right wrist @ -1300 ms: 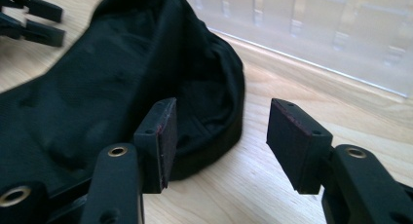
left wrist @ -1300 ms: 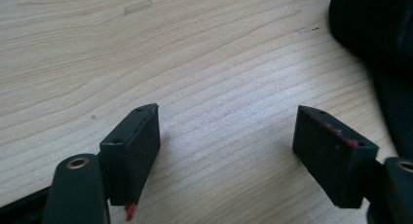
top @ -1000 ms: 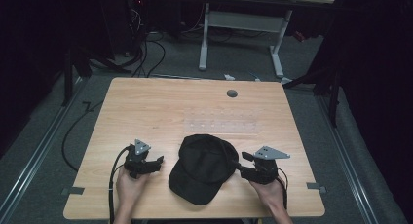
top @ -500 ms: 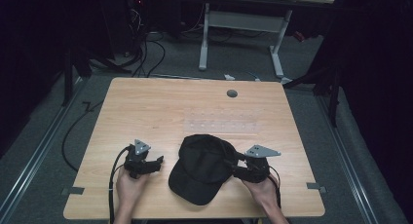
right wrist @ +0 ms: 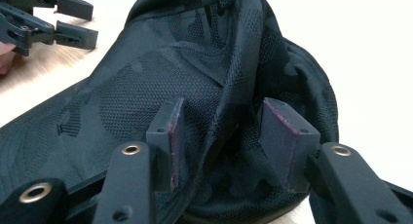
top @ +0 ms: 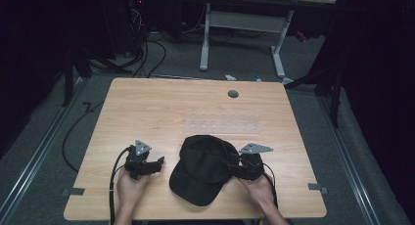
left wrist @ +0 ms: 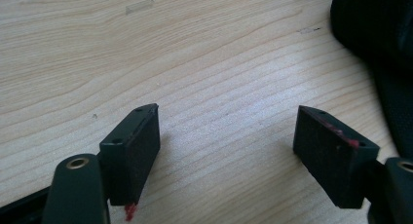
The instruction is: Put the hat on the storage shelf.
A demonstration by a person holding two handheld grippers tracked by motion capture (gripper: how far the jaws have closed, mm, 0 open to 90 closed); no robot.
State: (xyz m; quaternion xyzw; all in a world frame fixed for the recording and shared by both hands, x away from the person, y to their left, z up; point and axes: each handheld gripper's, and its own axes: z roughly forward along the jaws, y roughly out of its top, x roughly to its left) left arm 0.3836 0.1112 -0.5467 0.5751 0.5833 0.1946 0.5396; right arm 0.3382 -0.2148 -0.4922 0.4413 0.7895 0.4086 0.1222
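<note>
Wooden counter [top: 161,107] mid-frame: my right claw [right wrist: 221,136] has just been closing, crown fold of the black cap [top: 205,168] between its pads, not yet pinched; left claw [left wrist: 238,146] waits released, bracing nothing.

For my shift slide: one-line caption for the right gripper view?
Right gripper closing its jaws around a raised fold of the black cap, pads not yet pressing; left gripper waits open beyond.

Matt black cloth on the cap [right wrist: 195,87], woven mesh with a faint camo pattern. Pale wood-grain bench [left wrist: 195,53], smooth. Matt black plastic fingers [left wrist: 131,151].
</note>
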